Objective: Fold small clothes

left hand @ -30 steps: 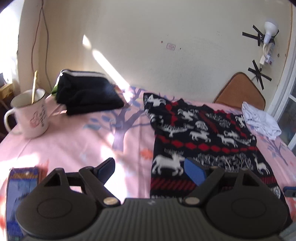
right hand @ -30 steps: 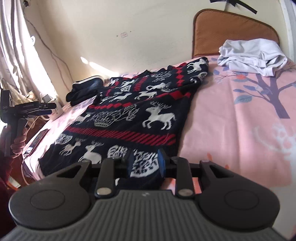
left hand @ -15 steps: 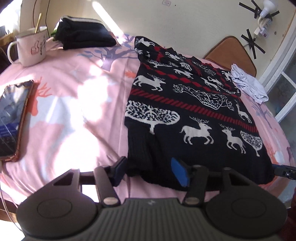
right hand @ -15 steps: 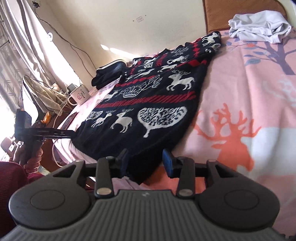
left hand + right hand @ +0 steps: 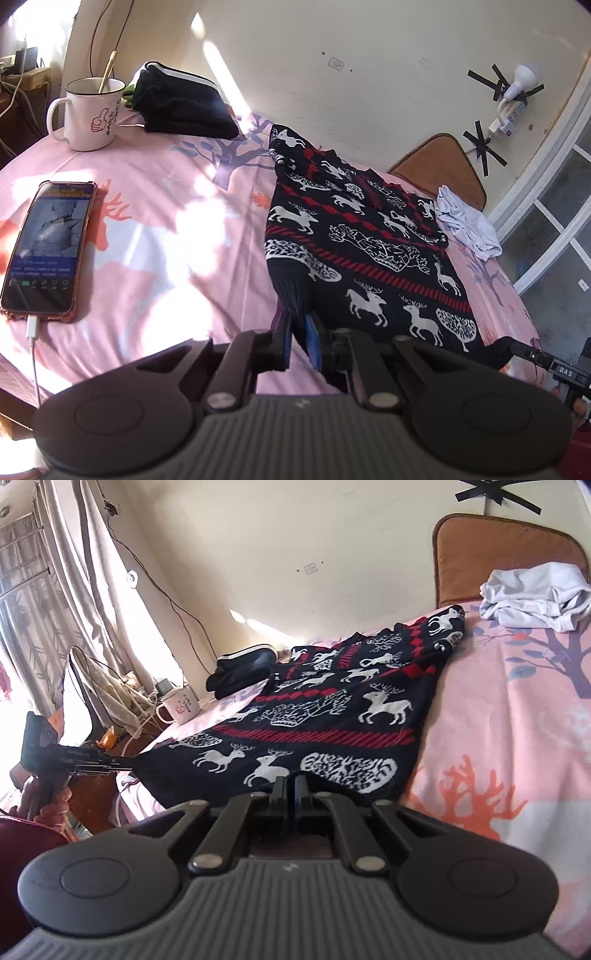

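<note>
A black sweater with white reindeer and red stripes (image 5: 369,236) lies lengthwise on the pink bed sheet (image 5: 177,236). My left gripper (image 5: 298,338) is shut on its near left hem corner, the fabric pinched between the blue pads. In the right wrist view my right gripper (image 5: 290,788) is shut on the near right hem corner of the sweater (image 5: 325,716). Both corners are lifted slightly off the bed. The left gripper shows in the right wrist view (image 5: 122,764), clamped on its corner.
A phone (image 5: 48,247) with a cable lies on the sheet at the left. A white mug (image 5: 90,114) and folded black clothes (image 5: 181,103) sit at the far left. A crumpled white garment (image 5: 469,229) lies by a brown cushion (image 5: 439,162) at the far right.
Both grippers have closed on the sweater's near hem corners; a second ago the left was open above the bed and the right was open at the hem.
</note>
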{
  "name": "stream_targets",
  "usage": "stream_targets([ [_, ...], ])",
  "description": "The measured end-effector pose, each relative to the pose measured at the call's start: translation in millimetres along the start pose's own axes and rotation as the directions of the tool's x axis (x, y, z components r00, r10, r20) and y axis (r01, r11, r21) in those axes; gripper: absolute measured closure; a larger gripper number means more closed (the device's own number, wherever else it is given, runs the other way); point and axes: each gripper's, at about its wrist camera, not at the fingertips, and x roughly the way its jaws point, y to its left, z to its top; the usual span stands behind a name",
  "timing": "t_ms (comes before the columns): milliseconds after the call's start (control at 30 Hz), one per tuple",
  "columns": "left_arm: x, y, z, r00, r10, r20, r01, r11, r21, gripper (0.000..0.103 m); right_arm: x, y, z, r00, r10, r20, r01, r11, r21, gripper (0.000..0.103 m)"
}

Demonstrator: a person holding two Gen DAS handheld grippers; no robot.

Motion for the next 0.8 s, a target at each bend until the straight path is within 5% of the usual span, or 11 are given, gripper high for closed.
stream_targets([
  [300, 8.7, 4.9, 10.4, 0.999, -0.031, -0.014, 0.031, 0.999, -0.038, 0.094, 4.0, -17.6, -14.7, 0.996, -0.054, -0.072, 0.058, 0.997, 0.053, 0.074],
  [400, 12.9, 5.9, 12.1, 0.999, -0.047, -0.018, 0.046, 0.998, -0.048, 0.093, 3.7, -25.9, -15.2, 0.994, -0.030, -0.107, 0.042, 0.993, 0.111, 0.051],
  [600, 32.3, 12.9, 8.6, 0.997, -0.052, -0.062, 0.047, 0.996, -0.081, 0.092, -8.0, -39.8, -15.1, 0.994, 0.066, -0.082, -0.044, 0.970, 0.240, 0.046],
  [800, 44.4, 11.1, 7.1, 0.994, -0.033, -0.101, 0.028, 0.999, -0.047, 0.092, 18.9, -25.5, -20.0, 0.974, 0.085, -0.212, -0.047, 0.983, 0.179, 0.046],
])
